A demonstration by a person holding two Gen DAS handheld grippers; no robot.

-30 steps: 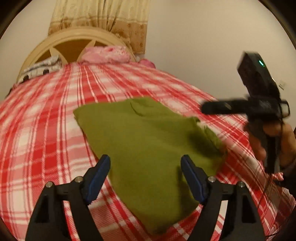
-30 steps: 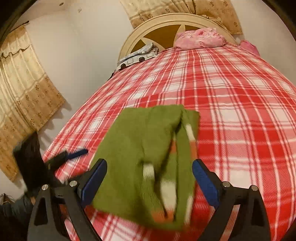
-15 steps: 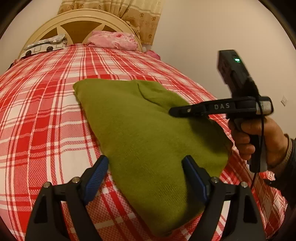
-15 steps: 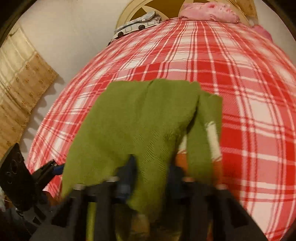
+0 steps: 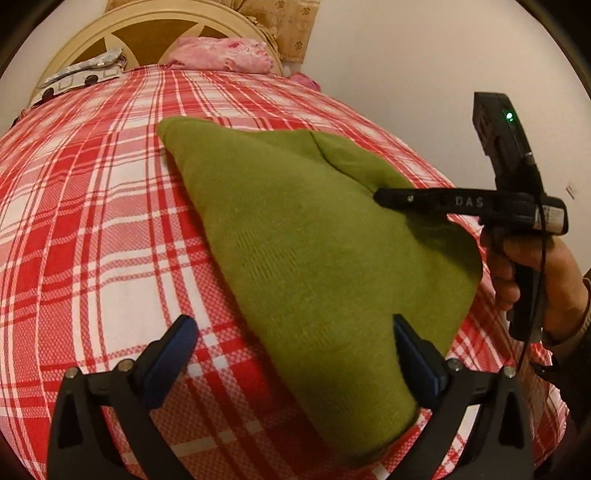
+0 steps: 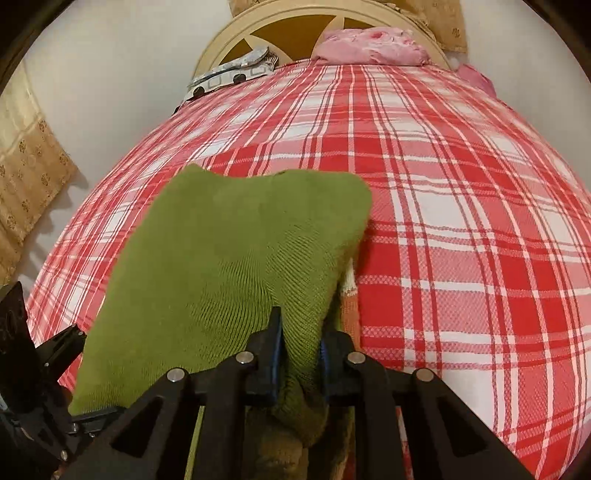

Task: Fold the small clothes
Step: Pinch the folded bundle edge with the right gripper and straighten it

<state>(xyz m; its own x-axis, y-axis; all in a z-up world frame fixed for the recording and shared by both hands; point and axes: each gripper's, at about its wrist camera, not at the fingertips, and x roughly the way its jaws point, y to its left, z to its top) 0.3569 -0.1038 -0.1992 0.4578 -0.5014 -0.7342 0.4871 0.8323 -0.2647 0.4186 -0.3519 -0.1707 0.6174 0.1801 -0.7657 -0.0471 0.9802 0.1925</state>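
Observation:
A small olive green knit sweater (image 5: 317,258) lies on a red and white plaid bed (image 5: 92,229). In the right wrist view the sweater (image 6: 229,266) has a striped cuff (image 6: 349,299) peeking out at its right edge. My right gripper (image 6: 299,354) is shut on the sweater's near edge and holds it raised; it also shows in the left wrist view (image 5: 391,197) over the sweater's right side. My left gripper (image 5: 295,354) is open, its blue pads either side of the sweater's near corner, holding nothing.
A cream headboard (image 5: 155,26) stands at the bed's far end with a pink pillow (image 5: 221,55) and a patterned grey pillow (image 5: 81,74). Gold curtains (image 6: 26,173) hang at the left wall. The left gripper's body (image 6: 33,373) sits at the bed's left edge.
My right gripper went from open over the sweater to shut on its near edge and lifted it. The left gripper moved closer to the sweater's near corner, still open.

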